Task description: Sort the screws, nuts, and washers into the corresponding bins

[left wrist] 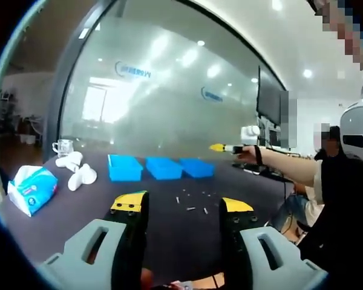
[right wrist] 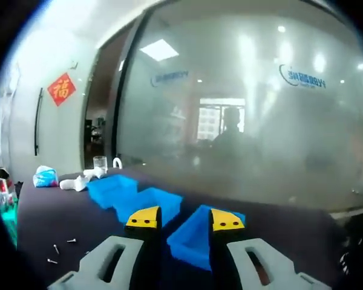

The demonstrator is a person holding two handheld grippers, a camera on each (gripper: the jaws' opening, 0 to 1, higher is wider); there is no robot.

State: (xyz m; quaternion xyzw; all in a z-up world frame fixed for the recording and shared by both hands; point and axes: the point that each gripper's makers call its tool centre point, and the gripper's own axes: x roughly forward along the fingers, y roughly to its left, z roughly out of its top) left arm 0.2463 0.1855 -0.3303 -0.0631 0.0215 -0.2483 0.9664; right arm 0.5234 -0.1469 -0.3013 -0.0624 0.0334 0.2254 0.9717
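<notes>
Three blue bins [left wrist: 164, 168] stand in a row on the dark table [left wrist: 78, 211]. Small screws and other bits of hardware [left wrist: 190, 208] lie scattered in front of the bins. My left gripper [left wrist: 183, 205] hangs open above the table's near side, with nothing between its yellow-tipped jaws. Held out in a person's hand, my right gripper [left wrist: 221, 147] hovers over the rightmost bin. In the right gripper view the right gripper [right wrist: 185, 219] is open and empty above the nearest bin [right wrist: 193, 241]. A few screws [right wrist: 54, 249] lie at that view's lower left.
A blue tissue pack [left wrist: 31, 189], white crumpled objects [left wrist: 78, 173] and a glass mug [left wrist: 63, 147] sit at the table's left end. A frosted glass wall [left wrist: 169, 90] runs behind the table. A person [left wrist: 333, 199] sits at the right.
</notes>
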